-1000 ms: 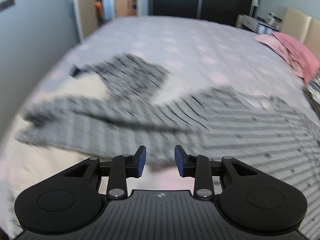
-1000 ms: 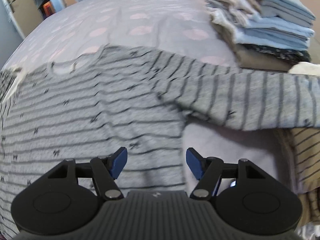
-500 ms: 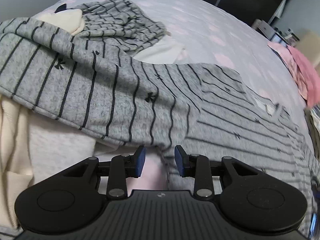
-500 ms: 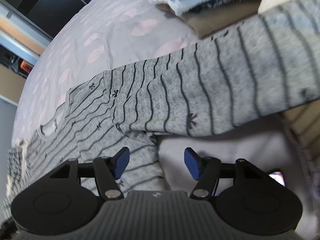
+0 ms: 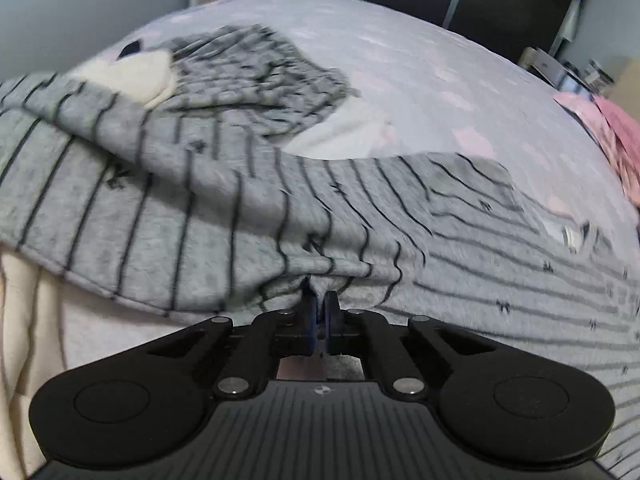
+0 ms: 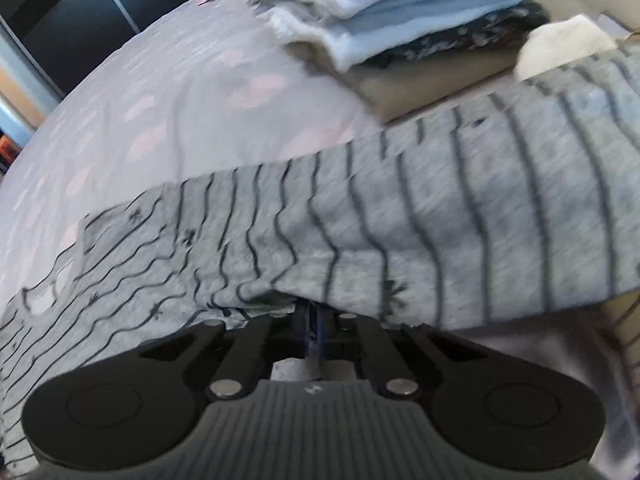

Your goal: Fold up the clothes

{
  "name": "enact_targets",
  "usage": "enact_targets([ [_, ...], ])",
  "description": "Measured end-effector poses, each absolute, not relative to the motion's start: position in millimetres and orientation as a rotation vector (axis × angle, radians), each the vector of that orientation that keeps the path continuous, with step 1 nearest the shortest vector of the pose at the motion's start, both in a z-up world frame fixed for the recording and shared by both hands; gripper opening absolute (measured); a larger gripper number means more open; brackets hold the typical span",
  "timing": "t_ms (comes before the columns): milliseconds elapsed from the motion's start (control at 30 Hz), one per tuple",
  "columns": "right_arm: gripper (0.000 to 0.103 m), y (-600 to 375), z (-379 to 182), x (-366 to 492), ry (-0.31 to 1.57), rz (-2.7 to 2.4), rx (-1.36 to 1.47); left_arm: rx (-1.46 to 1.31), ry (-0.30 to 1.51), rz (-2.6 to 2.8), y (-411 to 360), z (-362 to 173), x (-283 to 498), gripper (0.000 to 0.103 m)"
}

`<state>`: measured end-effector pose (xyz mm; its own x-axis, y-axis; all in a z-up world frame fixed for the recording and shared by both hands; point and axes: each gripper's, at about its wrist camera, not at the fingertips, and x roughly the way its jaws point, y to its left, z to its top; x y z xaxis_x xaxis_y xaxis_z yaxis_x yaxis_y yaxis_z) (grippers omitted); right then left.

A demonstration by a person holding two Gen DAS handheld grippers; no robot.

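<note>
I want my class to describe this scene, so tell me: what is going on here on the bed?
A person is folding a grey striped top spread on the bed, holding a gripper in each hand. The left gripper is shut on the fabric where one sleeve joins the body, and the right gripper is shut on it under the other sleeve. A stack of folded clothes sits beyond the right sleeve. The fold is not yet made.

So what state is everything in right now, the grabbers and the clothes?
Left gripper: shut on the striped top's underarm.
Right gripper: shut on the other underarm.
Striped top: spread on the bed, sleeves out.
Stack of clothes: folded.
Small striped garment: crumpled, unfolded.
</note>
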<state>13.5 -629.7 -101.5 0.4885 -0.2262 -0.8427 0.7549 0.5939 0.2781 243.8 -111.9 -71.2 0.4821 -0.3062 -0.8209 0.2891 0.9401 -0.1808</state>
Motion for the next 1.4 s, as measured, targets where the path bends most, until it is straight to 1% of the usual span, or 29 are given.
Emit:
enact_targets([
  [133,0.004,-632.0,-109.4,17.5,0.898,-0.653,0.706,0.035,1.027,-0.364,-118.5,-77.8,243.9,0.003],
  [200,0.006,-632.1,-112.9,19.1,0.916,-0.644,0.707,0.05,1.038,-0.376,-122.1,-79.5,242.5,0.005],
  [233,0.011,-632.0,-112.0,18.0,0.919,-0.628,0.72,0.046,1.045,-0.385,-121.4,-78.4,241.8,0.011],
  [267,0.021,-632.1,-111.3,16.2,0.921,-0.613,0.735,0.038,1.053,-0.395,-119.9,-76.5,241.0,0.016],
  [300,0.028,-632.6,-111.1,12.6,0.919,-0.599,0.752,0.036,1.059,-0.401,-118.3,-74.7,239.3,0.018],
  [333,0.033,-632.7,-111.0,9.2,0.919,-0.585,0.765,0.036,1.065,-0.405,-116.6,-72.8,237.3,0.018],
  [733,0.033,-606.5,-109.2,-33.3,1.017,-0.455,0.732,0.129,1.191,-0.537,-90.9,-72.9,177.5,0.018],
  [900,0.033,-591.1,-108.7,-53.6,1.043,-0.455,0.715,0.177,1.173,-0.577,-82.6,-61.6,147.4,0.018],
  [1167,0.037,-545.0,-85.3,-61.4,1.028,-0.404,0.525,0.287,1.143,-0.646,-59.8,-40.8,93.4,0.018],
  [1400,0.037,-513.9,-77.2,-44.6,1.029,-0.334,0.46,0.426,1.116,-0.688,-44.8,-47.7,29.9,0.018],
])
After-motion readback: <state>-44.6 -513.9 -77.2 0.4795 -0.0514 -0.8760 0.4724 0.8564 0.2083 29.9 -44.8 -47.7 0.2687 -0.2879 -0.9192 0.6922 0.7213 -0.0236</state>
